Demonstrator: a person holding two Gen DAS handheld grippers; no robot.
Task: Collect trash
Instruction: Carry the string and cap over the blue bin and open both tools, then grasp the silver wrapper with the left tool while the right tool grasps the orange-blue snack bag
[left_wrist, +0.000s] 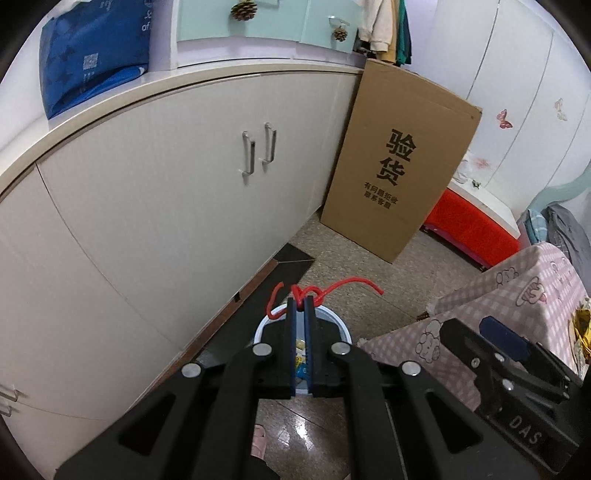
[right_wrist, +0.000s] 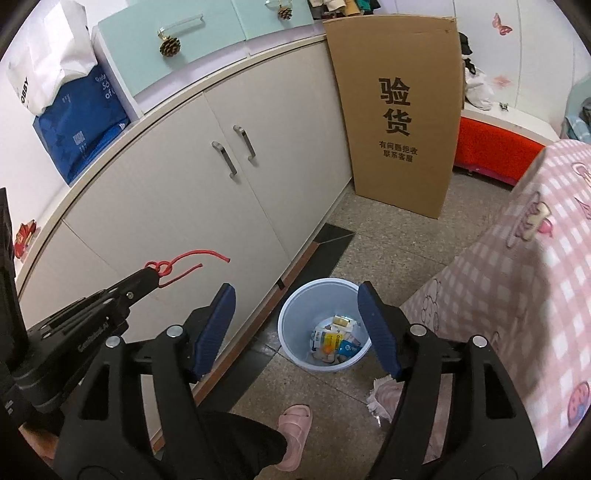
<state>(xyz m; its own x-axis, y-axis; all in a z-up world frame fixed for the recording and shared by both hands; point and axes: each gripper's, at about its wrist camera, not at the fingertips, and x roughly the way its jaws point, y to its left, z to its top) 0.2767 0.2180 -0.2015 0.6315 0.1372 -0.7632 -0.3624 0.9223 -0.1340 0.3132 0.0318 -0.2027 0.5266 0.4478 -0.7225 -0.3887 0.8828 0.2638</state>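
While pinched, red string trails right

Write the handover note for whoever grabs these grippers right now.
Left gripper: shut on the knotted red cord, held above the blue waste bin.
Right gripper: open, nothing between its fingers, aimed at the bin.
Bin: on the floor by the cabinet, with wrappers and paper already inside.
Done: cord picked up and brought to the bin.
Left: release the cord into it.
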